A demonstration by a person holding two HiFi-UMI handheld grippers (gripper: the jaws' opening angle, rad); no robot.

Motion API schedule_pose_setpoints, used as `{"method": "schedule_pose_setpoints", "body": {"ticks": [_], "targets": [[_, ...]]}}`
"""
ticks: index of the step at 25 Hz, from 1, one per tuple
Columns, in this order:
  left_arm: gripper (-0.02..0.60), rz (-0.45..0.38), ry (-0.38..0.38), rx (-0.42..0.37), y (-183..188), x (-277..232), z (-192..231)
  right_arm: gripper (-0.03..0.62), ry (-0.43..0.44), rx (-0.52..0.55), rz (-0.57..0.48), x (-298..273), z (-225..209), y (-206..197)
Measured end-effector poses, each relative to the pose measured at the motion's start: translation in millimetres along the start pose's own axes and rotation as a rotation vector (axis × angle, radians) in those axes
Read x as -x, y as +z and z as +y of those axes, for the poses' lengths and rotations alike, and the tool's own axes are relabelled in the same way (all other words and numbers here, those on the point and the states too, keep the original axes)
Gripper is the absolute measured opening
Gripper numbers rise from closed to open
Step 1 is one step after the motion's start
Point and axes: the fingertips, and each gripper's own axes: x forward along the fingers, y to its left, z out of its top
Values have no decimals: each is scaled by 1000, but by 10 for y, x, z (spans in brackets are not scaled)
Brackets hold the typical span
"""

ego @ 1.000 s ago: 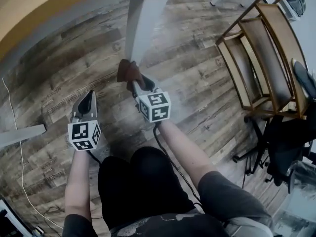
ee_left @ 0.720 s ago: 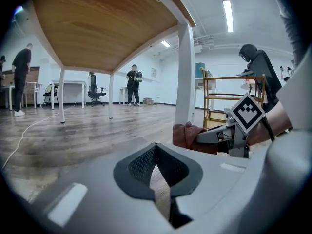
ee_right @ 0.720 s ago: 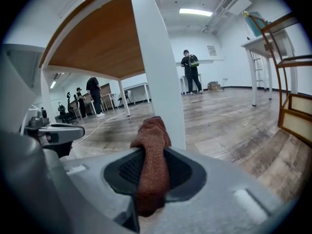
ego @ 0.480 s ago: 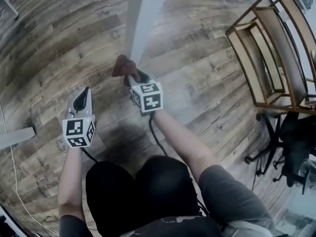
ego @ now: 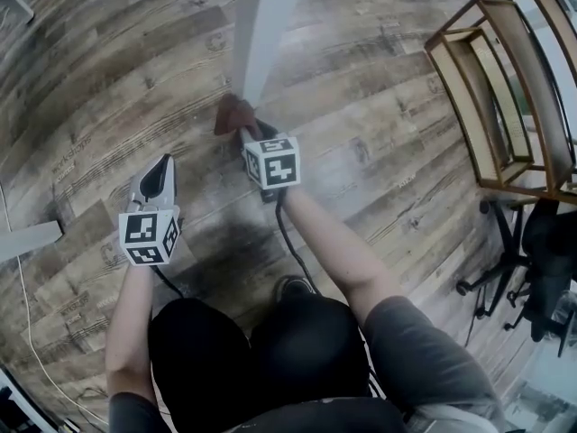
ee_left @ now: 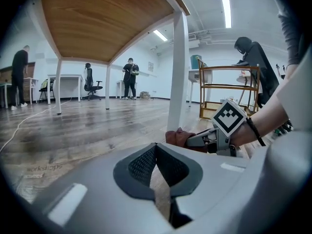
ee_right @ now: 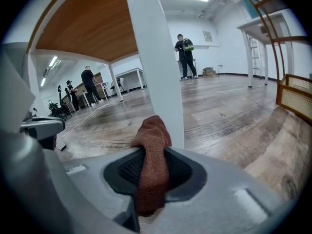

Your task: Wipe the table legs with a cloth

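Far left of the table leg (ego: pixel 263 34), a thin white cable (ego: pixel 22 318) trails over the plank floor (ego: pixel 117 79). Nearer the leg, still on its left and lower in the head view, the left gripper (ego: pixel 160 177) hangs above the floor, well apart from the leg. Its own view shows its fingers (ee_left: pixel 142 165) pressed together at the tips with nothing between them, only a sliver of floor showing below.

The white table leg runs down from the wooden table (ee_right: pixel 92 28) underside to the floor. At its foot sits the rust-brown cloth (ego: pixel 233 114), bunched up and lying against the leg's lower end. The right gripper (ego: pixel 251 135) comes in from just below the leg, and its fingers (ee_right: pixel 178 172) pinch the cloth, which stands up between them and overlaps the leg in the right gripper view.

Right of the leg, well apart, a wooden rack (ego: pixel 500 88) with open shelves stands on the floor, and beyond it, further right and lower, is a dark office chair (ego: pixel 541 251). Far behind the leg in both gripper views, several people (ee_right: pixel 185 55) stand among other white tables.
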Motion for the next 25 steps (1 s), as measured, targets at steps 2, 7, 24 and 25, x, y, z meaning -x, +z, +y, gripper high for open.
{"method": "schedule_pose_setpoints", "body": {"ticks": [2,7,24,25], "targets": [[18,-3,0,3,14,20,-2,84,2,-23,-8,108,20,-28],[18,-53,16,-30,406,-2,54,84,43,20,-114,611,109,300],[18,-360,-118,-146,3250,460,-509,84,15,241,-825,3116,296,3468],[18,-375,-121,-155,3392,493,-538,84,16,250,-849,3216,352,3606]]}}
